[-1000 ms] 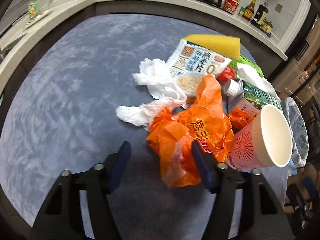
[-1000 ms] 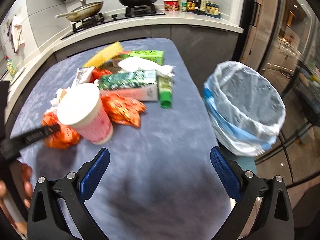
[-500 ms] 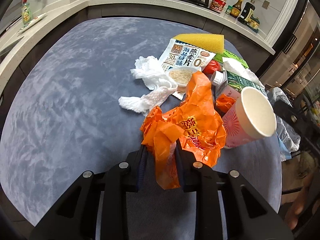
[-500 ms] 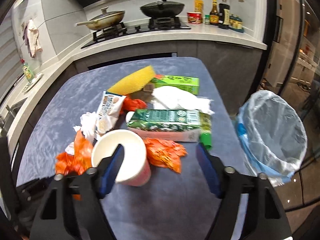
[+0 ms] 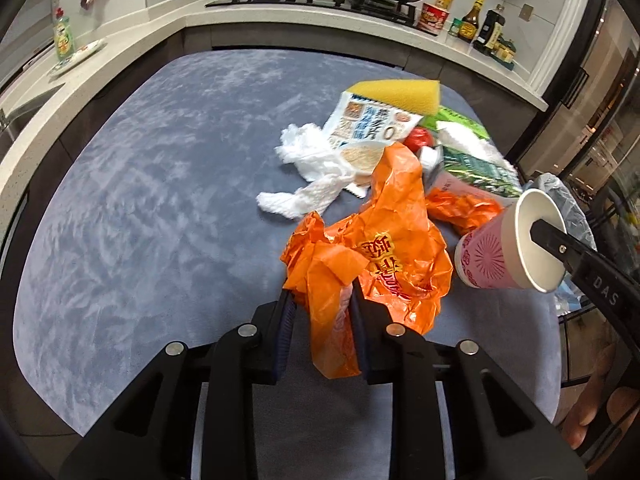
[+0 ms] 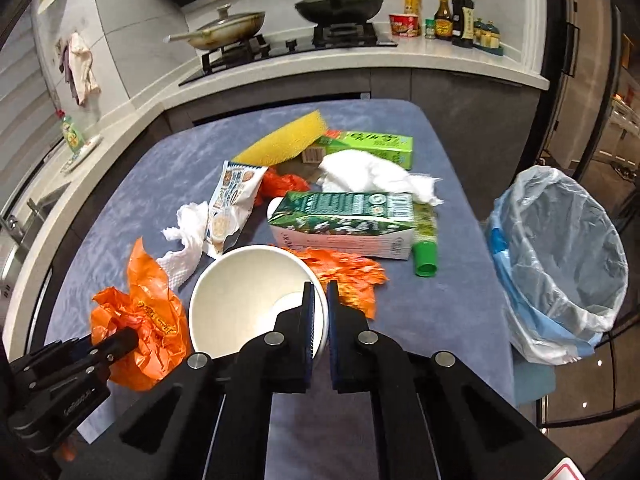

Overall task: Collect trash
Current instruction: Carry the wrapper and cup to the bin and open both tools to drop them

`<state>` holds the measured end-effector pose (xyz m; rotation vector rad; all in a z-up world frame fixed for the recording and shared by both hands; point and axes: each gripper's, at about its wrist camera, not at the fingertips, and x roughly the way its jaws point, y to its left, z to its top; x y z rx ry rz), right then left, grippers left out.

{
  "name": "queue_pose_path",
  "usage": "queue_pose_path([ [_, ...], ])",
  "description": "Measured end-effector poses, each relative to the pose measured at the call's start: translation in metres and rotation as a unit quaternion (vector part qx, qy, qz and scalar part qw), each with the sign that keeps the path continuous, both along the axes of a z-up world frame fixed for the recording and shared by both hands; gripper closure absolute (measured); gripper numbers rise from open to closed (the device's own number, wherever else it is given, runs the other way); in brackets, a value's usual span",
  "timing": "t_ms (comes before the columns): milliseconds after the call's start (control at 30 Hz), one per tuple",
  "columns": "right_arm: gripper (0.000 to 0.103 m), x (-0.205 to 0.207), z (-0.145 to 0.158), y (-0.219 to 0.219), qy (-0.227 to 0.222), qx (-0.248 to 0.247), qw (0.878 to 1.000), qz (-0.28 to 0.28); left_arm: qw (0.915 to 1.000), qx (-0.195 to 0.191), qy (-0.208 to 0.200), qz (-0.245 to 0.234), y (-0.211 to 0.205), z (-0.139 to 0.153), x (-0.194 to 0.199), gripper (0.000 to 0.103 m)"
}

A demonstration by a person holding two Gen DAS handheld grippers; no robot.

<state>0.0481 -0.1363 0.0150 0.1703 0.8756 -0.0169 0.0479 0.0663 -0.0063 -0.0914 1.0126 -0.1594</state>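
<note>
Orange is most of what my left wrist cam sees: the left tongs [image 5: 322, 300] are pinched on a crumpled orange plastic bag [image 5: 384, 248], a fold of it squeezed between the pads and the rest bunched just ahead of the tips over the blue-grey tablecloth [image 5: 140, 200]. Off to the right of those tongs, the pink paper cup with a white inside [image 5: 508, 248] sits tipped with a black finger of my other tool hooked into its mouth. Further ahead there's a heap: white crumpled paper towel [image 5: 312, 160], a printed oatmeal sachet [image 5: 372, 124], a yellow sponge wedge [image 5: 396, 94].

Right wrist cam: the right tongs [image 6: 319, 312] have just been closing and are now clamped on the cup's rim, one pad inside, one outside. Beyond the tips there's a green juice carton lying on its side [image 6: 348, 216], a second crumpled orange wrapper [image 6: 344, 272], a green tube with a cap [image 6: 425, 244], a light green box [image 6: 372, 146] and a white tissue wad [image 6: 368, 172]. The bin lined with a clear bag [image 6: 560, 256] stands off the table edge, to the right of these tongs, and what I can see of its inside looks empty.

So I'd say we're barely started: two items grabbed, nothing binned, and the whole pile to go.
</note>
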Motion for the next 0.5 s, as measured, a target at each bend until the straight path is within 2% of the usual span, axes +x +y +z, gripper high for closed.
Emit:
queue_pose_path([
  [167,0.097,-0.029,0.019,-0.036,-0.023,0.017,0.999,-0.036,0.9990,-0.008,-0.020,-0.038,-0.034,0.020,-0.008,0.078],
  [267,0.097,-0.051,0.031,-0.073,-0.039,0.023,0.996,-0.081,0.9966,-0.009,-0.032,-0.075,-0.065,0.030,-0.009,0.078],
  [500,0.097,-0.078,0.048,-0.167,-0.064,0.007,0.978,-0.197,0.9813,-0.025,-0.065,-0.179,-0.165,0.056,0.000,0.078],
])
